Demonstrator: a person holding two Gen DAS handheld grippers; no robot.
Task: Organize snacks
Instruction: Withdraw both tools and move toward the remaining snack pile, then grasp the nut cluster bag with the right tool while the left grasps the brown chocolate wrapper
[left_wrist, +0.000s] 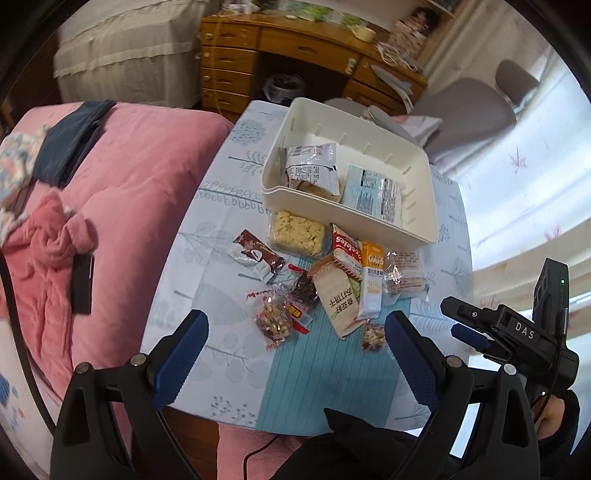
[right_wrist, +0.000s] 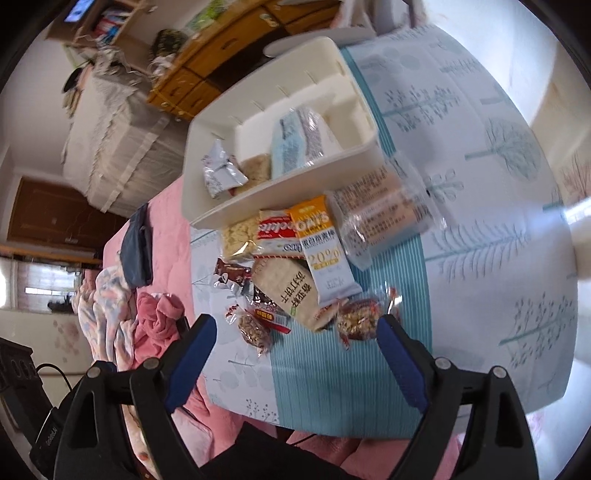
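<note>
Snack pile (left_wrist: 332, 284) heaped on the tabletop (left_wrist: 221, 229) just ahead of both claws, hard against the near wall of the white bin (left_wrist: 369, 218); two or three packets already inside the bin. Left claw (left_wrist: 295, 332) spread wide, nothing between the pads, angled steeply down over the near edge of the pile, a nut bar (left_wrist: 275, 325) lying closest, just ahead and a little left of centre. Right claw (right_wrist: 295, 336) also spread wide and empty, likewise tipped steeply down, fingertips bracketing the near packets: a second nut bar (right_wrist: 356, 321) close beside the right finger (right_wrist: 397, 354), a brown cracker pack (right_wrist: 291, 291) dead ahead. Cracker pack's long axis running roughly away from the right claw, toward the bin, so jaws would close across its width. Oats bar (right_wrist: 323, 247) beyond it, lying much the same way. Probably the right claw better placed for the cracker pack, the left for its nut bar. Whether either pad touches a packet: cannot tell.
</note>
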